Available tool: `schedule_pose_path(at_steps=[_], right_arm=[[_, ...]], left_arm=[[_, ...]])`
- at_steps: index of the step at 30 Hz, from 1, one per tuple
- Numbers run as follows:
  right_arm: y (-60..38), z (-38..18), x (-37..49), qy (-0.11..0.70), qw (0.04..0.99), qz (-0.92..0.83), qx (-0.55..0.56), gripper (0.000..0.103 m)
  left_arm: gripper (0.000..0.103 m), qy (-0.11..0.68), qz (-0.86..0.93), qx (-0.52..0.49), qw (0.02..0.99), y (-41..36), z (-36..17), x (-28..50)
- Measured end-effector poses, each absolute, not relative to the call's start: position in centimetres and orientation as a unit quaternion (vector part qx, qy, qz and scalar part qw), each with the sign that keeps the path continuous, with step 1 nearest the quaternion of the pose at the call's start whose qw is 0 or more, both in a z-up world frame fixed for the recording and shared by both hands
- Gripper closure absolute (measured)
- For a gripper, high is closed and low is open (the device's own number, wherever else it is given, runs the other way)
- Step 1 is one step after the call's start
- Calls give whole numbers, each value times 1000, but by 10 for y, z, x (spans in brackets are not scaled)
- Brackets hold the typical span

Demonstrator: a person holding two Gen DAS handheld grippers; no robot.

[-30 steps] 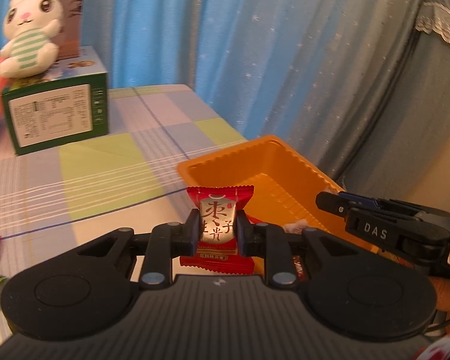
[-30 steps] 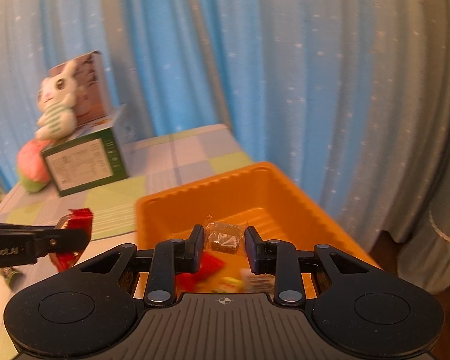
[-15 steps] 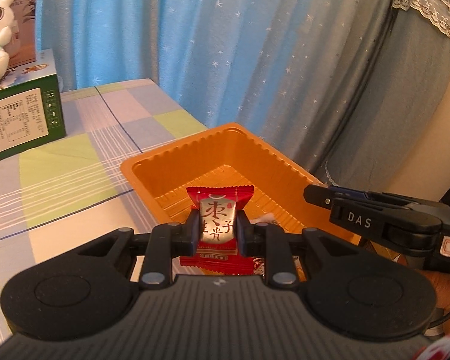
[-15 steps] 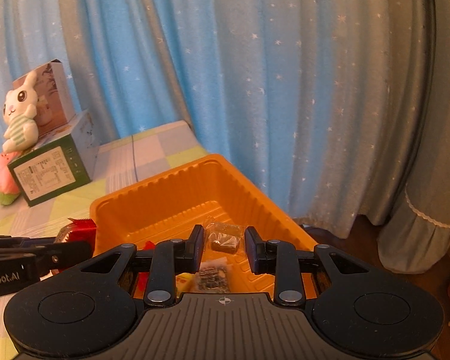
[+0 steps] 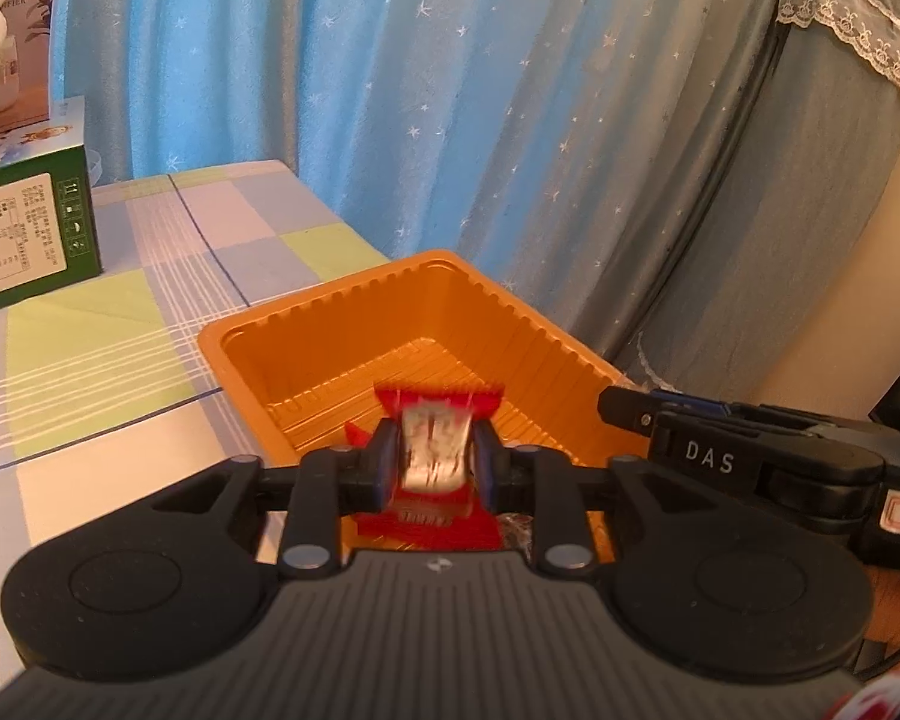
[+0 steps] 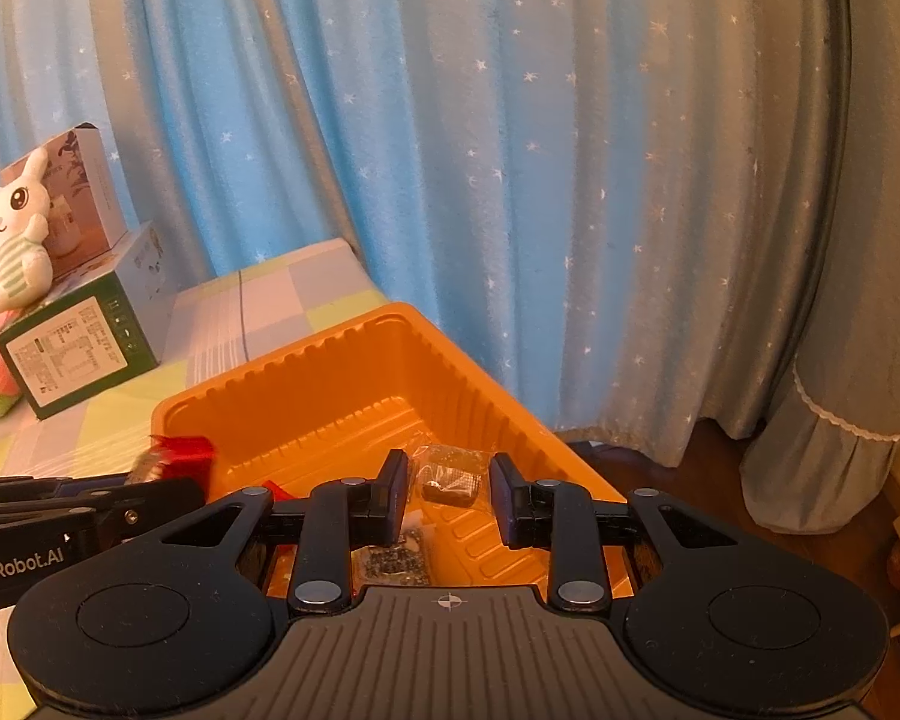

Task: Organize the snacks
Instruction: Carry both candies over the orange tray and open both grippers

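A starred blue curtain (image 5: 390, 90) is hanging behind the checked table (image 5: 90, 330). The left gripper (image 5: 435, 459) is loosening around the blurred red candy (image 5: 435, 450) above the orange tray (image 5: 330, 312); the right gripper (image 6: 447, 489) is spreading clear of a clear-wrapped snack (image 6: 450, 477) over the tray's right edge. I judge either could be bouncing out.

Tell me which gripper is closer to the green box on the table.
Left. The left gripper, with the red candy between its fingers over the orange tray, sits on the green box side. The right gripper is over the tray's other side, farther away.
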State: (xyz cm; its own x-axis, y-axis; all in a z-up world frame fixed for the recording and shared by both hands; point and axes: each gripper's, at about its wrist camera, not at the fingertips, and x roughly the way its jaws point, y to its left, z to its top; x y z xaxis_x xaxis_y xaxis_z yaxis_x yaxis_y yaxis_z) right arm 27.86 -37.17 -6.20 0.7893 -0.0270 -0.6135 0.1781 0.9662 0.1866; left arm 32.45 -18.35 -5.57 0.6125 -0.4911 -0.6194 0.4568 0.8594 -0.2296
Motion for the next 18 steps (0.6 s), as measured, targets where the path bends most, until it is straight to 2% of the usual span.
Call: schedule_pose_path(at_steps=[18], right_arm=[[-361,-61,283,318,937,-26,143,73]], left_arm=[[68,352,-201,-35,914,-135,-50,327]])
